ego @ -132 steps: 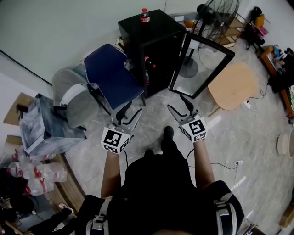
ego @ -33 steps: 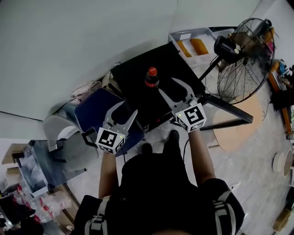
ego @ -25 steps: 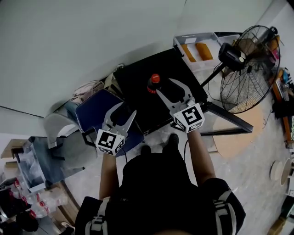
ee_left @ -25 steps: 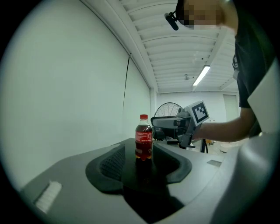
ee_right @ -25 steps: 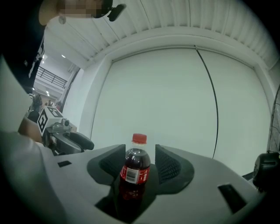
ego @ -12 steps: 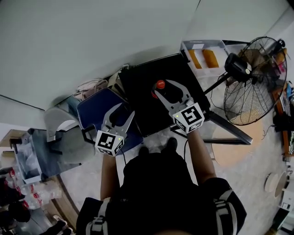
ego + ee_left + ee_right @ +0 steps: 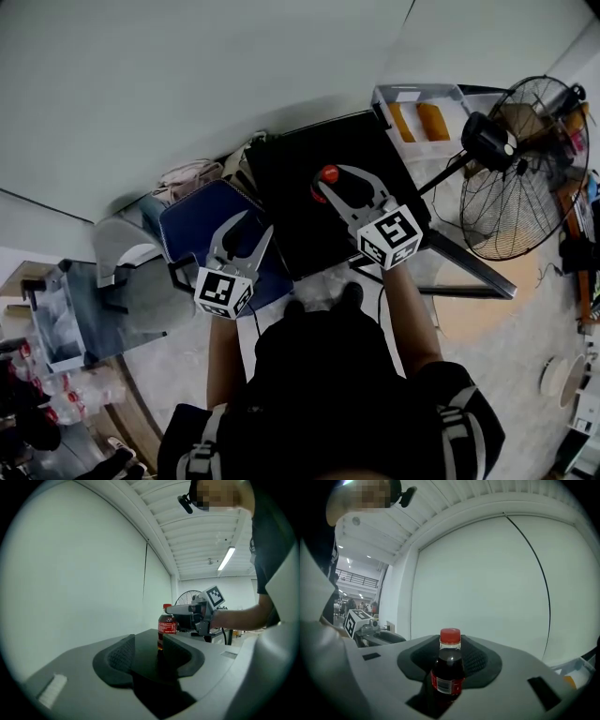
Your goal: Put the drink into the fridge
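The drink, a dark cola bottle [image 7: 327, 175] with a red cap, stands upright on top of the black fridge [image 7: 286, 192]. My right gripper [image 7: 339, 180] reaches level over the fridge top. The bottle [image 7: 449, 667] stands between its fingers, and the jaws have just been closing around it. The pads flank its sides closely, but I see no squeeze. My left gripper [image 7: 248, 225] hangs open above the blue chair, short of the fridge's left edge, jaws just closed a little, nothing between them. From the left gripper [image 7: 147, 644] I see the bottle [image 7: 166, 623] ahead.
The fridge's glass door [image 7: 459, 272] hangs open to the right. A standing fan [image 7: 520, 159] is behind it, and a clear tray [image 7: 417, 117] of orange items sits by the wall. A blue chair [image 7: 202, 225] and a grey chair [image 7: 122, 258] crowd the fridge's left side.
My right gripper has slid forward and left over the fridge top, so the bottle now stands between its jaws, which have narrowed. The left gripper has hardly moved.
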Motion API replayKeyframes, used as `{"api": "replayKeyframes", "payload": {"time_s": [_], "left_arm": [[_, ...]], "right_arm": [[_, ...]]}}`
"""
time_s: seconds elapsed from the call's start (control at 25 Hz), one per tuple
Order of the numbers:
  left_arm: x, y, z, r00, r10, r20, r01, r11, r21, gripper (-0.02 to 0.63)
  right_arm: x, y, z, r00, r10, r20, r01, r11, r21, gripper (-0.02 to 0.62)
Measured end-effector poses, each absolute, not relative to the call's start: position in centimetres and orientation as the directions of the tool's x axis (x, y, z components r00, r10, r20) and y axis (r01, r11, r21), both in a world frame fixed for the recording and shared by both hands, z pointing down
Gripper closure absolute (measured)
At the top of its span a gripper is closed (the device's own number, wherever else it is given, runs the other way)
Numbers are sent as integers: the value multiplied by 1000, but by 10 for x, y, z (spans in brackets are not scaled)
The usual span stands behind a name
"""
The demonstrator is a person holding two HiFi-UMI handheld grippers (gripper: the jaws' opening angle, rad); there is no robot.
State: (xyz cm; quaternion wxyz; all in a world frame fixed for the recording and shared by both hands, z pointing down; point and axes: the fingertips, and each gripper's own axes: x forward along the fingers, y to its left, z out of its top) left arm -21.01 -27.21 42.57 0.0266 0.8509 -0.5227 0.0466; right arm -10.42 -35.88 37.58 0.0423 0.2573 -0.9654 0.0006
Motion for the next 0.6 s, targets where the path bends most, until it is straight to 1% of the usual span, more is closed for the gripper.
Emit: {"api": "replayKeyframes", "payload": {"time_s": [0.6], "left_arm": [[-213, -260, 427, 443, -889, 121, -894, -447, -12, 426]], "right_arm": [[-101, -363, 375, -852, -516, 88, -520, 854, -30, 460]]}}
